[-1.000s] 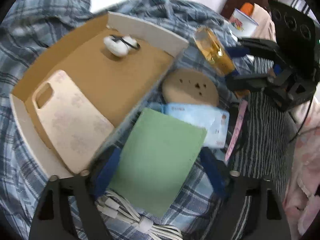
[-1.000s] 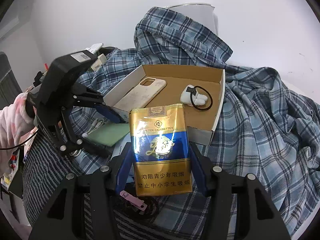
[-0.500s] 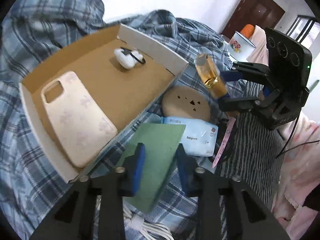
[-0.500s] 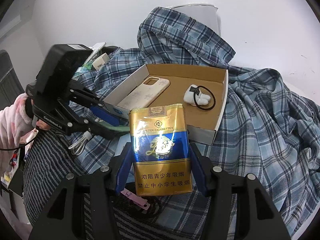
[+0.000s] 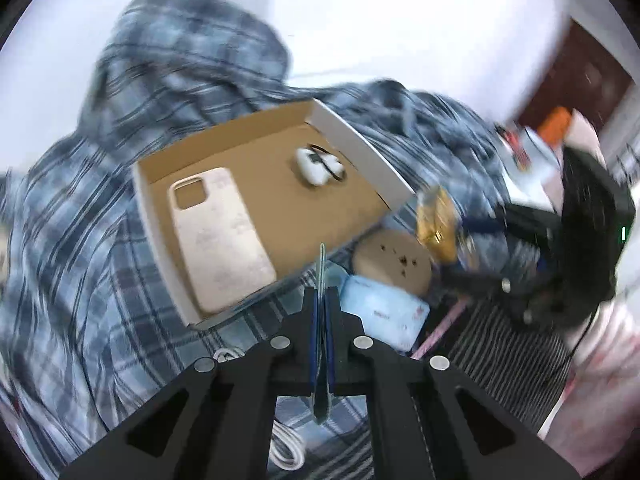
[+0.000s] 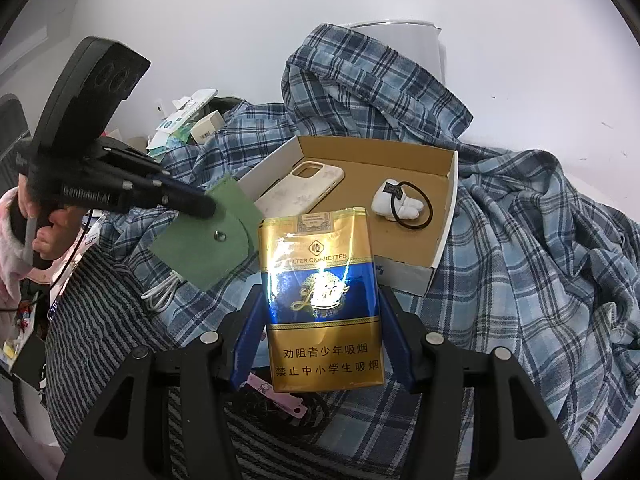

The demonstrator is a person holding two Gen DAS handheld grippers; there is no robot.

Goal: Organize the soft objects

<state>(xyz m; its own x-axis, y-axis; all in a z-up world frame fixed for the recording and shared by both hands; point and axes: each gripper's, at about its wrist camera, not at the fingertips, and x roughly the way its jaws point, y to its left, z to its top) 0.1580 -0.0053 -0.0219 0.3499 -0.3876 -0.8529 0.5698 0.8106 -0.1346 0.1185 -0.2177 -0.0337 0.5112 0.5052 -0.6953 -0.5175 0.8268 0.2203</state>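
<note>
We see our left hand-held gripper [image 6: 200, 204] pinching the green pouch [image 6: 208, 236] at the left middle; the box [image 6: 444, 240] lies to its right, nearer it; our right hand-held gripper [image 6: 320, 344] hugs the cigarette pack [image 6: 320, 300].

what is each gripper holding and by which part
Left gripper: green pouch, pinched at its upper edge. Right gripper: cigarette pack, clamped by its two side edges near the bottom.

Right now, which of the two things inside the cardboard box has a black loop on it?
The small white plush at the box's right; the phone case beside it has none.
</note>
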